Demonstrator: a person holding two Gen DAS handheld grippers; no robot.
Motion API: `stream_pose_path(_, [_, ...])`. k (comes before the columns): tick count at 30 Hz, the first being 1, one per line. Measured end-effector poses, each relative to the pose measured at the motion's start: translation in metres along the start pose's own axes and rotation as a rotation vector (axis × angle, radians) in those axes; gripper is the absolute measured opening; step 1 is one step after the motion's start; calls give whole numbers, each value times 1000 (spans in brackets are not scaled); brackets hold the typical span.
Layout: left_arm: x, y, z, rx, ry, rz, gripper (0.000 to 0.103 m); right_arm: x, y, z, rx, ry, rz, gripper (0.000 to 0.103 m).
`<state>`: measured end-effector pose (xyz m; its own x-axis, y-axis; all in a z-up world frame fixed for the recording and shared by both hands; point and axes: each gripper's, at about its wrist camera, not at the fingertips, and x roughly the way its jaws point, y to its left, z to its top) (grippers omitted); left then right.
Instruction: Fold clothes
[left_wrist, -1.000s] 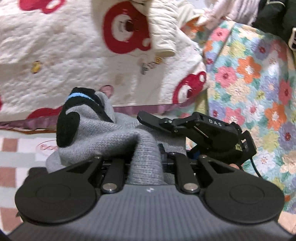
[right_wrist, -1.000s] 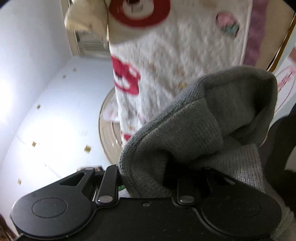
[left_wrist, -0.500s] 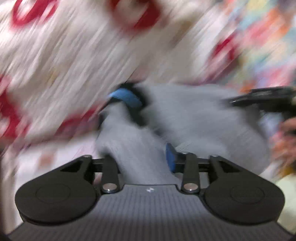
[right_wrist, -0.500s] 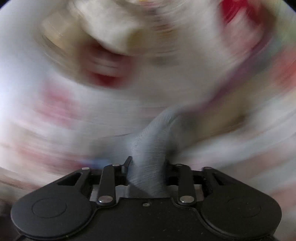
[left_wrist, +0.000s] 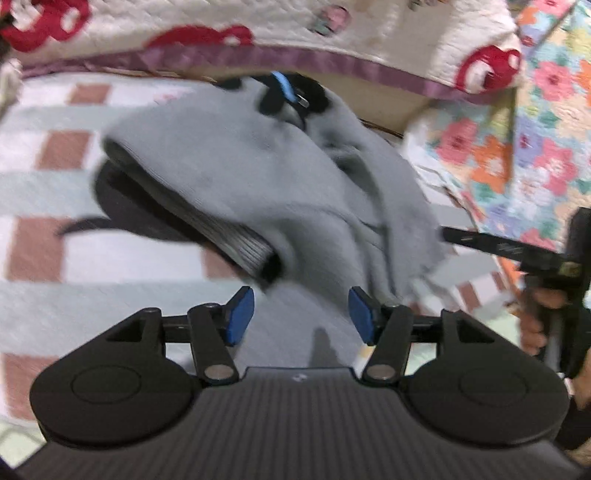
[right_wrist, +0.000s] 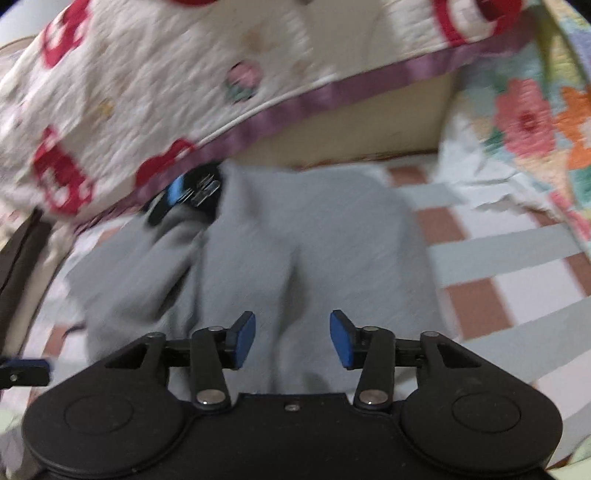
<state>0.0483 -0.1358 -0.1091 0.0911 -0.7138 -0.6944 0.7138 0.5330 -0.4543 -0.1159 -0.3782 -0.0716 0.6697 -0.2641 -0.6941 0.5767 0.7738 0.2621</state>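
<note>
A grey knit sweater (left_wrist: 280, 184) with a black and blue collar (left_wrist: 284, 88) lies crumpled on the checked bed sheet (left_wrist: 74, 221). It also shows in the right wrist view (right_wrist: 295, 240), with its collar (right_wrist: 184, 195) at the far left. My left gripper (left_wrist: 301, 315) is open just in front of the sweater, its blue pads (left_wrist: 240, 314) apart. My right gripper (right_wrist: 291, 338) is open over the near edge of the sweater. The right gripper also shows at the right of the left wrist view (left_wrist: 517, 254).
A white quilt with red prints and a purple border (left_wrist: 258, 33) hangs at the back, also in the right wrist view (right_wrist: 184, 85). A floral blanket (left_wrist: 535, 110) lies at the right. A dark garment (left_wrist: 122, 206) sits under the sweater's left side.
Both grippers held the grey sweater up a second ago. They swung down fast, let go and opened, and the sweater now lies on the sheet.
</note>
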Motion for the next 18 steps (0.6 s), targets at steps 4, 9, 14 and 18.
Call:
stream_pose_path(4, [11, -17, -4, 77, -5, -4, 57, 8, 19, -18, -64, 54, 35, 55])
stream_pose_path(9, [14, -23, -7, 84, -9, -47, 63, 21, 35, -30, -64, 103, 65, 59])
stream_pose_path(14, [15, -29, -14, 158, 1, -57, 82, 27, 50, -38, -105, 128, 69, 60])
stream_pose_path(18, [34, -36, -25, 240, 28, 48, 83, 37, 55, -42, -120, 130, 4, 60])
